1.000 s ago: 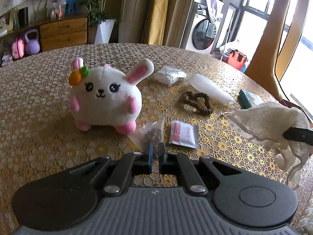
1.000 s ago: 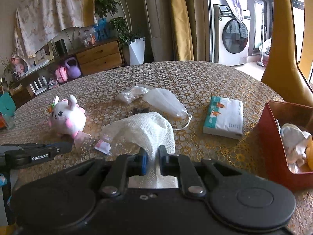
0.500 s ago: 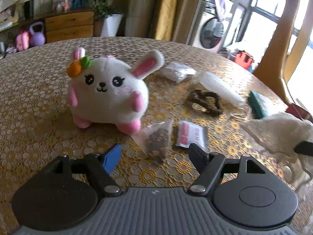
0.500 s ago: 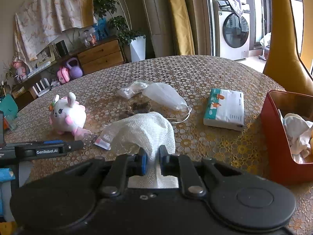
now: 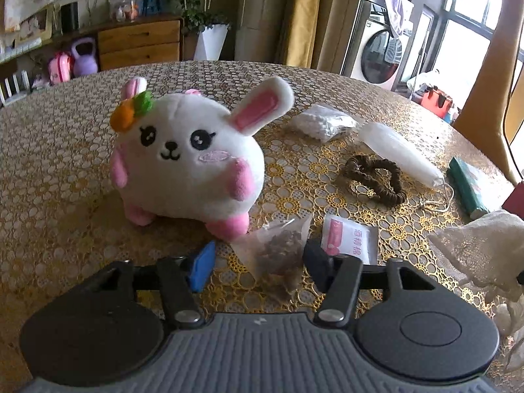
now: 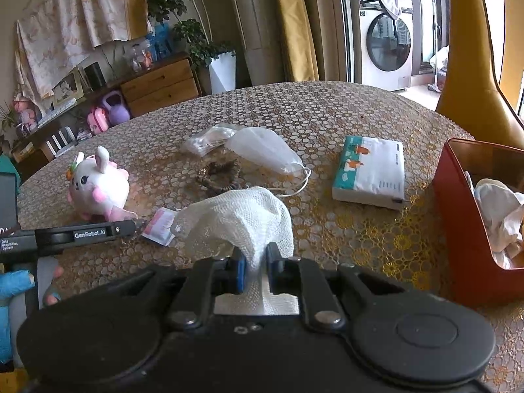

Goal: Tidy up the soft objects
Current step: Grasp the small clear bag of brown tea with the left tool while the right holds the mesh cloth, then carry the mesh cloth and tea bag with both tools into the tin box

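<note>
While the left tool point(image 5: 257, 263) is closing, its jaws are straddling a clear sachet of dried bits point(image 5: 278, 249) lying on the surface point(image 5: 49, 180); the pads are not yet pressing on it. Just beyond the tool, the plush bunny point(image 5: 186, 160) is sitting, with a pink-printed packet point(image 5: 350, 240) just to the right.

From the right wrist, the right tool point(image 6: 253, 270) is staying nearly shut, pinching a white mesh cloth point(image 6: 242, 219) that is draping ahead of it. A red box point(image 6: 465, 245) is standing to its right, already holding pale fabric.

Judgement: pick-up step. Next move calls for closing fully on the sachet, then lifting.
</note>
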Action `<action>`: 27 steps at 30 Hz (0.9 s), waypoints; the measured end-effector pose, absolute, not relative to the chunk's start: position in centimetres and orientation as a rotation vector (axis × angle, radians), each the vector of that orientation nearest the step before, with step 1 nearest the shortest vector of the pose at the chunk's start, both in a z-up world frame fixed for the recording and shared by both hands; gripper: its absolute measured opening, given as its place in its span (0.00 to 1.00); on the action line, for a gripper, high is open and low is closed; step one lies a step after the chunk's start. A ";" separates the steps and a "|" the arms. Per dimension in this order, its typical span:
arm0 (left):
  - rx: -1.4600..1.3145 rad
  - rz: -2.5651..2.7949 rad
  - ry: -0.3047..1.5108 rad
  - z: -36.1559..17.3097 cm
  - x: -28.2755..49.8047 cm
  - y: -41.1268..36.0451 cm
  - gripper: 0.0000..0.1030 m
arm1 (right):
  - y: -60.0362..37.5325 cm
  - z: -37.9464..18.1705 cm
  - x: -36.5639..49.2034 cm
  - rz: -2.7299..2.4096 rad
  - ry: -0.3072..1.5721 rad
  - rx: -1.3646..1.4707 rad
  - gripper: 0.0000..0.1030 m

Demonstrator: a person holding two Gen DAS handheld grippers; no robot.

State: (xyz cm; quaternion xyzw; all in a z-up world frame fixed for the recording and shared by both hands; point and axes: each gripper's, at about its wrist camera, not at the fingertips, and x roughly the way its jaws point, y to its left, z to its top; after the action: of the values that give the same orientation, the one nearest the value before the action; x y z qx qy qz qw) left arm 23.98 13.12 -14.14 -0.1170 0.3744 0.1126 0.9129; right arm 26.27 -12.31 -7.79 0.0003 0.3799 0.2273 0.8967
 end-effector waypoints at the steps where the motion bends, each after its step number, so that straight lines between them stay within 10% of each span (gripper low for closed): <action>1: -0.243 0.225 0.771 -14.2 24.0 13.1 0.47 | -12.3 -7.8 26.3 0.471 0.788 0.000 0.12; 9: -0.210 0.209 0.771 -14.0 23.9 12.5 0.20 | -12.5 -7.9 26.3 0.465 0.788 -0.005 0.12; 27: -0.205 0.104 0.741 -8.3 19.8 10.2 0.18 | -16.2 -3.8 23.2 0.455 0.699 0.066 0.12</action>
State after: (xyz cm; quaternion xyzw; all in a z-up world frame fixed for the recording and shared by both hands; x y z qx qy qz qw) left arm 19.84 10.16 -8.29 -0.1000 0.3611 0.0507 0.9258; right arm 23.15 -16.18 -3.82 0.0321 0.3394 0.2207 0.9138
